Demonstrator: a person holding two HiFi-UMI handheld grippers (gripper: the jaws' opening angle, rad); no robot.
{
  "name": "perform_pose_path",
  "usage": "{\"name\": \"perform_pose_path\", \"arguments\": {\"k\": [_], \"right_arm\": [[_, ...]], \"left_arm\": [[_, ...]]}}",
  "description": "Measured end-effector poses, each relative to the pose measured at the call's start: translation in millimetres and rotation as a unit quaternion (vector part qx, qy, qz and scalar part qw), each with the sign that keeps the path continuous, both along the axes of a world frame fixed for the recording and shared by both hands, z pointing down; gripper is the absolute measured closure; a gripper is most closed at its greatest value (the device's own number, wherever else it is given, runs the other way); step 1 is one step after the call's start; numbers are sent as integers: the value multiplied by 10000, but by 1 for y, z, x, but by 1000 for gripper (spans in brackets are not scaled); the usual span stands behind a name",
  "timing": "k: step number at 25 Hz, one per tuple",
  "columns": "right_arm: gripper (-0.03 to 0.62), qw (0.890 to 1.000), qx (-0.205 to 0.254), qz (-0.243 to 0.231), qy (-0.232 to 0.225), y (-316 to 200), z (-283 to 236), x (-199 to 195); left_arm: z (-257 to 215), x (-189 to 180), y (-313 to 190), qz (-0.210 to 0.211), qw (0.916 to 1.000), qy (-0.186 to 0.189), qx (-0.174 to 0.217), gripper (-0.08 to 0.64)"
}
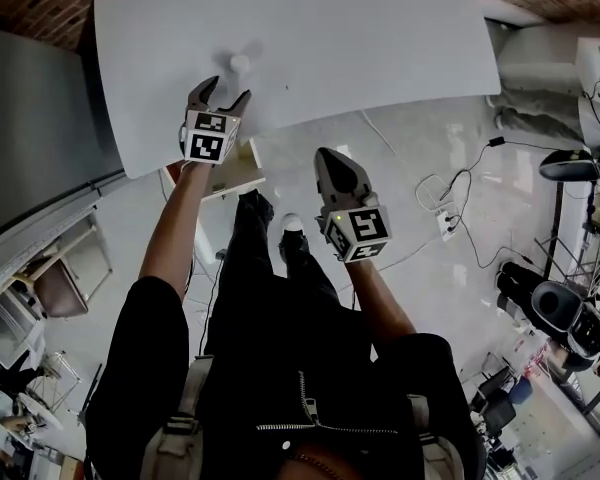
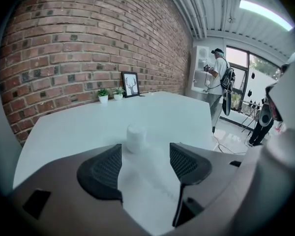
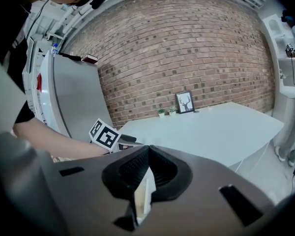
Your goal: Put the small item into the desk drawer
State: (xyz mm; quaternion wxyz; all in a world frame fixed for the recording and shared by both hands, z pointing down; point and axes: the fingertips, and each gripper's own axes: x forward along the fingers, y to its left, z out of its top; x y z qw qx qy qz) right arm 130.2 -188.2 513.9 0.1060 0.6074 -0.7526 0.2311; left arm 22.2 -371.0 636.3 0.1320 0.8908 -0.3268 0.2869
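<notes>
Small item [image 1: 240, 63], a short white cylinder, stands upright on the white surface [image 1: 380, 38]. Its long axis runs vertically, and from the head view we look down on its round top. In the left gripper view it shows its plain curved side, and we can read no label or writing on it.

Our left hand-held gripper [image 1: 226, 90] is released, with its jaws spread wide. The small item sits just beyond their tips at about 12 o'clock, centred in the gap but apart from both pads. Nothing lies between the jaws except bare surface.

Our right hand-held gripper [image 1: 327, 155] is clenched with its jaws closed together, grasping nothing. It hangs off the surface's edge over the floor, at about 4 o'clock from the left one.

The drawer [image 1: 232, 178] sticks out open from under the near edge of the surface, at 6 o'clock from the left hand-held gripper.

Each marker cube [image 1: 210, 136] bears black-and-white square codes and no words.

At the far edge, against the brick wall [image 2: 78, 43], stand a framed picture [image 2: 131, 84] of a deer's head and two small potted plants [image 2: 103, 95].
</notes>
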Motion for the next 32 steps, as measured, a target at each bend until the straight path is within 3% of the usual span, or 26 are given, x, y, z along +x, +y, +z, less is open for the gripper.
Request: {"name": "perform_pose_path", "arguments": {"k": [7,11,14,21,32], "right_arm": [[586,9998,-100,162,-49,-6,7,10],[586,9994,-143,299,-64,-6,9,15],[586,9989,-184,409,-93,-6,11,22],[586,9982,-244,528,-153,-5,12,28],[586,9981,-204,543,-225,1,9,33]], "left_arm": [[17,13,-23,447,9971,-584,192,262],[25,17,-29,555,9956,-738,140,264],[27,22,-36,578,9954,-745,194,274],[29,24,-45,624,9935,-883,348,382],[9,25,-39,590,9945,-723,470,393]]}}
